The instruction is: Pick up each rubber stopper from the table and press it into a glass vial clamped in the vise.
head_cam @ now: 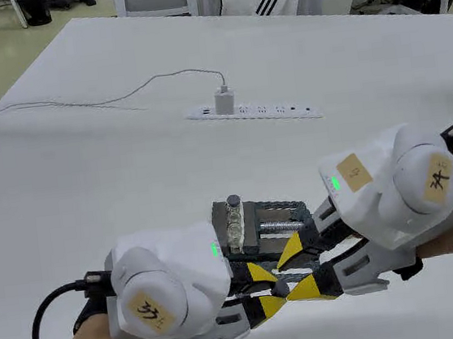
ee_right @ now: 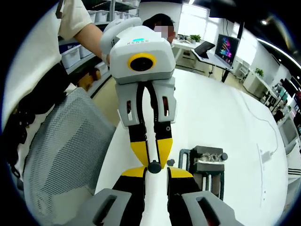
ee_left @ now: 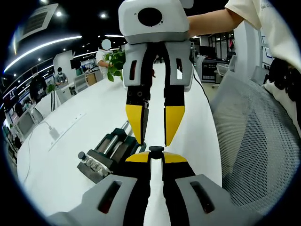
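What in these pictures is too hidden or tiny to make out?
Head view: the vials in the vise are too small and glary to count.
Head view: the vise's near edge is covered by the left gripper and right gripper.
Both gripper views: the stopper is too small to show its shape, and sits partly between jaw tips.

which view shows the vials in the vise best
The head view: it looks down on the vials, a clear row in the vise, the far one with a dark stopper. The left gripper view shows them low and side-on; the right gripper view shows them small.
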Demonstrator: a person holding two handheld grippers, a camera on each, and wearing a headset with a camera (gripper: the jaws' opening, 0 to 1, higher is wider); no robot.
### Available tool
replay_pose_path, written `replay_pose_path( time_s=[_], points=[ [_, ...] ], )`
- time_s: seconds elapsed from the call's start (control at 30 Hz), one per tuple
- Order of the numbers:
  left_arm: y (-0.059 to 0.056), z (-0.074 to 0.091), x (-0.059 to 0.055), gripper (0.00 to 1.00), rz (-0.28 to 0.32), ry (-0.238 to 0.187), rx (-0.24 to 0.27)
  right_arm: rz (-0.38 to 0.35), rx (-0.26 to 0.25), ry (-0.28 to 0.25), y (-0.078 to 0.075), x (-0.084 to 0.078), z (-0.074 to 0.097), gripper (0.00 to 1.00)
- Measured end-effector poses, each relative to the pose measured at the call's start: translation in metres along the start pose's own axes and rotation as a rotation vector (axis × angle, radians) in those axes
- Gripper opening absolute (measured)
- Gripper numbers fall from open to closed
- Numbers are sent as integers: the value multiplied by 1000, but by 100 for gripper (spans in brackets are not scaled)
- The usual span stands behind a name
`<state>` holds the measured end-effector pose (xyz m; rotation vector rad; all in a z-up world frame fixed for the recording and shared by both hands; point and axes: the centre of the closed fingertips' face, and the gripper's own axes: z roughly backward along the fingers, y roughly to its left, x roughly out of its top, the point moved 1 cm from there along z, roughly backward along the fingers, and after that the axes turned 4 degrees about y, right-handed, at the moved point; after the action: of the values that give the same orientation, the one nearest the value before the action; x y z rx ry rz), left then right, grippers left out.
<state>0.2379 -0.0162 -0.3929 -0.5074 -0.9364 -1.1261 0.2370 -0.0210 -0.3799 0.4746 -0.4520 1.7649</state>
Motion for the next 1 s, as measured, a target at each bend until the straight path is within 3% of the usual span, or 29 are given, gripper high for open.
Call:
replay_pose_path(
  time_s=[0.4,0.53,1.0],
  points=[
    [-3,1,4,4,4,-21,-11,-13,36,-6,8,-2,-2,10],
    [-3,1,7,4,26,-44,-12,-11,34,-9,8,0,-2,10],
    [-2,1,9,4,48,-63,-17,17,21,12,7,0,0,8]
  ],
)
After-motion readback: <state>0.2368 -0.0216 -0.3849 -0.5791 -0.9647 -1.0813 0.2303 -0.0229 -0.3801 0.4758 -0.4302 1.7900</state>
